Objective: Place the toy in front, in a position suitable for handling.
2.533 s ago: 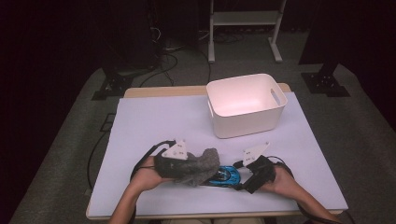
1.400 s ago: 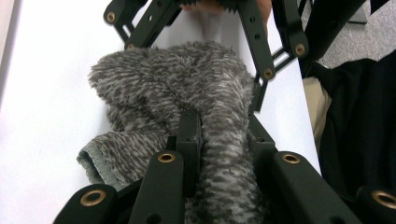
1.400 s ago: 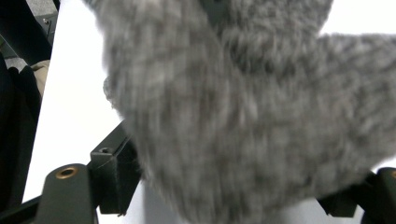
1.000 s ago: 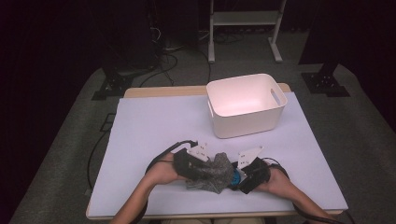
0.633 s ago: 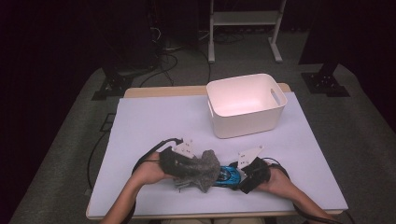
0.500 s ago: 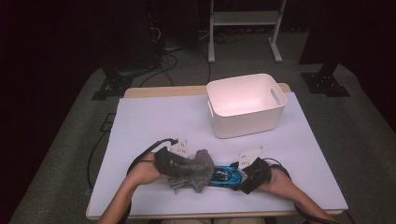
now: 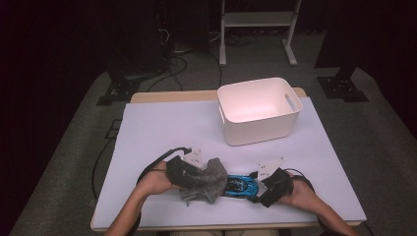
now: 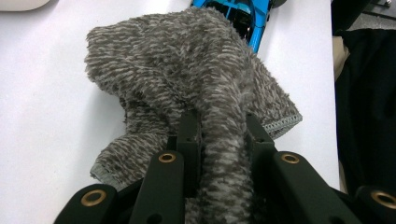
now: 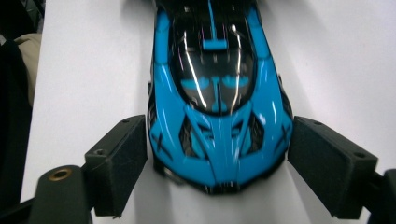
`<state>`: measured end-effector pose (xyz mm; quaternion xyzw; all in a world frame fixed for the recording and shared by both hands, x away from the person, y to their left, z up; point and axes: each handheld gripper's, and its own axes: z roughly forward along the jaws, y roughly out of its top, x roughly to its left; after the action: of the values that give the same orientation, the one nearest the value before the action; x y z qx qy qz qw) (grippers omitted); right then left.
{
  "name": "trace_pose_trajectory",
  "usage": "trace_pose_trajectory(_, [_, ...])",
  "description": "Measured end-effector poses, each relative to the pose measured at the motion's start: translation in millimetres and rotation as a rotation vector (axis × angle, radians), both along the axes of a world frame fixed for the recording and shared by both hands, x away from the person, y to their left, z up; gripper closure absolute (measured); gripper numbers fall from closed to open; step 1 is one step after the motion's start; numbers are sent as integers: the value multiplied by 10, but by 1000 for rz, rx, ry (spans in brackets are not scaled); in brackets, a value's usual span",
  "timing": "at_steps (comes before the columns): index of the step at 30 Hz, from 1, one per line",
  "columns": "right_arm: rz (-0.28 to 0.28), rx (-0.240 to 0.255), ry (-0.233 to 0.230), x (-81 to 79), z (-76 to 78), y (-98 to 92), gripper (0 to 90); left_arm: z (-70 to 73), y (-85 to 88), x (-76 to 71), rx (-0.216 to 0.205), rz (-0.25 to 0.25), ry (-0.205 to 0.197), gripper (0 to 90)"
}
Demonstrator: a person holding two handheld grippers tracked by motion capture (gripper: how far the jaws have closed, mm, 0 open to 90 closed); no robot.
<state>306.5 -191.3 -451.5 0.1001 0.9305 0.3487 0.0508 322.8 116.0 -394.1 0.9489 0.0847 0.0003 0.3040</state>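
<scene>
Since the earlier frames, one grey fuzzy cloth [image 7: 202, 180] has shifted slightly left over the rear of one blue toy car [image 7: 241, 185], near the table's [image 7: 167, 128] front edge. Left gripper [image 7: 189, 169]: fingers clamped narrowly on a fold of the cloth. Right gripper [image 7: 263, 189]: fingers wide, having just been opening, flanking the car's nose with slight gaps either side. One white bin [image 7: 258, 110] stands well apart at the far side. Cloth hides the car's rear half.
</scene>
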Motion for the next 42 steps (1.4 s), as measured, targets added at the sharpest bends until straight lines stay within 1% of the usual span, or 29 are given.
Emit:
trace_pose_trajectory(2, [-4,0,2,-1,-4,-14,200,6,-5,-3,-8,-5,3,732])
trace_pose_trajectory(3, [0,2,13,11,-5,-21,239,17,-29,-8,-15,-13,8,733])
trace_pose_trajectory(6, [16,11,9,33,2,4,245,46,-115,-9,-23,-28,12,733])
trace_pose_trajectory(7, [13,12,9,31,5,16,245,54,-153,-4,-25,-33,14,733])
trace_pose_trajectory(8, [13,12,9,31,5,16,245,54,-153,-4,-25,-33,14,734])
trace_pose_trajectory(9, [19,9,3,34,5,30,245,58,-210,-1,-28,-42,18,734])
trace_pose_trajectory(11, [19,10,1,33,4,52,244,63,-385,-4,-26,-80,15,734])
trace_pose_trajectory(12, [18,11,4,35,3,56,243,65,-434,-3,-29,-92,16,734])
trace_pose_trajectory(13, [19,11,5,39,2,58,243,63,-520,-1,-29,-111,17,733])
trace_pose_trajectory(14, [19,11,5,39,2,58,243,63,-520,-1,-29,-111,17,733])
trace_pose_trajectory(15, [9,17,15,32,0,69,242,49,-644,6,-18,-132,19,733])
trace_pose_trajectory(16, [9,17,15,32,0,69,242,49,-644,6,-18,-132,19,733])
trace_pose_trajectory(17, [17,17,5,39,-4,70,242,25,-773,28,-23,-152,33,733])
trace_pose_trajectory(19, [17,19,3,40,-8,80,242,12,-890,49,-20,-172,41,734])
trace_pose_trajectory(21, [16,22,5,44,-10,81,241,-1,-996,65,-13,-188,42,734])
trace_pose_trajectory(24, [19,31,5,45,-20,75,241,-16,-1130,78,-17,-204,45,733])
trace_pose_trajectory(26, [13,36,13,36,-23,75,240,-37,-1187,93,-2,-213,46,734])
trace_pose_trajectory(28, [12,40,15,35,-27,68,240,-59,-1203,101,-6,-208,57,736])
trace_pose_trajectory(30, [22,42,1,44,-34,59,241,-64,-1182,104,-7,-209,58,737])
trace_pose_trajectory(33, [25,43,-10,43,-39,66,241,-55,-1103,96,-5,-201,49,741])
trace_pose_trajectory(34, [7,45,9,26,-33,78,241,-49,-1060,100,-5,-201,47,742])
trace_pose_trajectory(36, [22,43,-6,34,-38,90,240,-33,-967,109,-10,-185,46,743])
trace_pose_trajectory(39, [27,40,-10,43,-39,99,240,8,-809,127,-25,-156,38,742])
trace_pose_trajectory(42, [26,42,-7,42,-40,95,240,33,-637,155,-18,-124,33,743])
